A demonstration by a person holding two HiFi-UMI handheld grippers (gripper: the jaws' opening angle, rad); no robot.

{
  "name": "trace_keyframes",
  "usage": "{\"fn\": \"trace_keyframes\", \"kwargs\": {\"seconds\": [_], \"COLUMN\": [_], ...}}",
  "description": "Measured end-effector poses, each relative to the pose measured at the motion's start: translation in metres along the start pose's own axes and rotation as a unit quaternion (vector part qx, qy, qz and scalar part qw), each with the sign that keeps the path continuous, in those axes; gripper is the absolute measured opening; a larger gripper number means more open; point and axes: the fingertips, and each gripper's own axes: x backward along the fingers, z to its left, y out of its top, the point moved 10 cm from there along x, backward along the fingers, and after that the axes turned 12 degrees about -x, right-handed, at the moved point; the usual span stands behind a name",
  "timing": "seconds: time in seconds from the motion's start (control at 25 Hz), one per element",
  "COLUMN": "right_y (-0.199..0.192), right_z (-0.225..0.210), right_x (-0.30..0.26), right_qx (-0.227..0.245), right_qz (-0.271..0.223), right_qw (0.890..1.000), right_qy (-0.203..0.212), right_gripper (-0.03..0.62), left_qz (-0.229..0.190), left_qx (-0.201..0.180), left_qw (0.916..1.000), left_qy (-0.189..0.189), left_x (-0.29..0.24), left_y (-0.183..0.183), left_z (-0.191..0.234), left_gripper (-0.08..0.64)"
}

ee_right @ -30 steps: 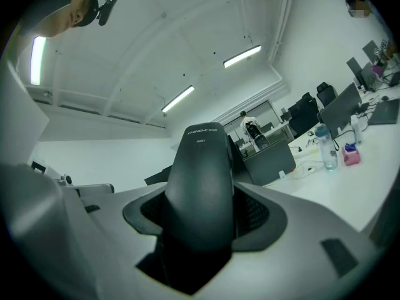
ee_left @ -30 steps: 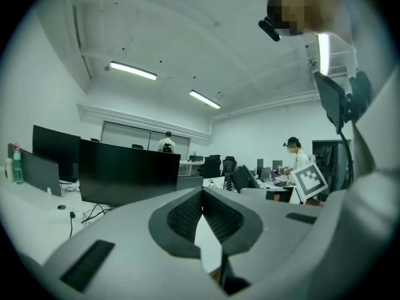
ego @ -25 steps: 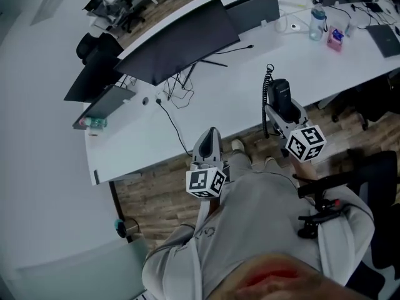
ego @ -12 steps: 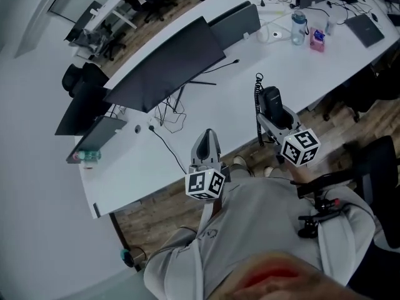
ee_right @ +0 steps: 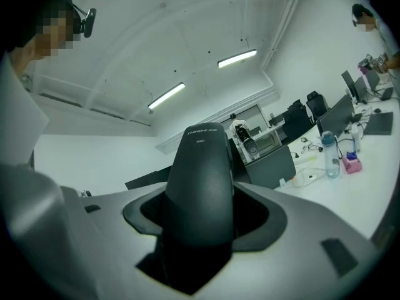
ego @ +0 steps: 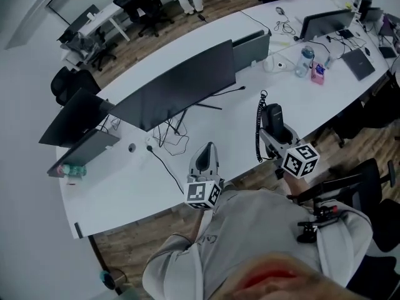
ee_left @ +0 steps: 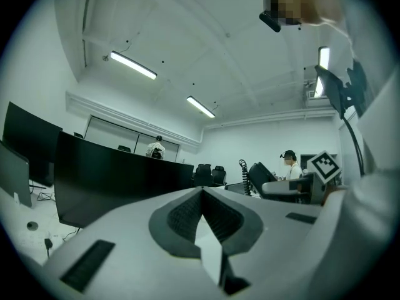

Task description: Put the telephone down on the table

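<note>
A black telephone (ego: 272, 118) with a coiled black cord (ego: 259, 132) hanging from it is held above the near side of the white table (ego: 125, 180). My right gripper (ego: 275, 129) is shut on it, a jaw on either side. In the right gripper view the telephone (ee_right: 202, 180) stands up between the jaws and fills the middle. My left gripper (ego: 207, 149) is shut, holds nothing and reaches over the table's near edge. In the left gripper view my left gripper (ee_left: 201, 197) has its jaws meeting at the tip, with the telephone (ee_left: 259, 175) off to the right.
A wide black monitor (ego: 181, 89) stands on the table with cables (ego: 167, 133) below it. More screens (ego: 75, 114) stand at the left. A water bottle (ego: 304, 60), a pink box (ego: 319, 74) and laptops are at the far right. A black chair (ego: 365, 189) stands beside me.
Both grippers have moved forward from the table's edge to over its top, the right one carrying the telephone. Both keep the same jaw state.
</note>
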Motion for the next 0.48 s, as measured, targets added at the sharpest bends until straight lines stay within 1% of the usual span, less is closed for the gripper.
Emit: {"fn": "trace_keyframes", "kwargs": {"seconds": [0.12, 0.28, 0.4, 0.48], "right_y": [0.007, 0.005, 0.005, 0.011], "right_z": [0.019, 0.041, 0.062, 0.073], "right_x": [-0.022, -0.051, -0.069, -0.079], "right_qx": [0.014, 0.025, 0.027, 0.045], "right_qz": [0.0, -0.008, -0.016, -0.014], "right_qw": [1.0, 0.999, 0.999, 0.999], "right_qy": [-0.009, -0.028, -0.027, -0.021], "right_gripper": [0.284, 0.284, 0.284, 0.284], "left_qz": [-0.007, -0.019, -0.008, -0.011], "left_qx": [0.002, 0.0, 0.001, 0.01], "left_qw": [1.0, 0.9996, 0.9998, 0.9998], "left_qy": [-0.006, -0.019, -0.02, -0.015], "left_x": [-0.008, -0.016, -0.019, -0.018], "left_y": [-0.004, -0.015, -0.023, -0.024], "left_z": [0.041, 0.084, 0.109, 0.118], "left_gripper": [0.009, 0.009, 0.011, 0.009]}}
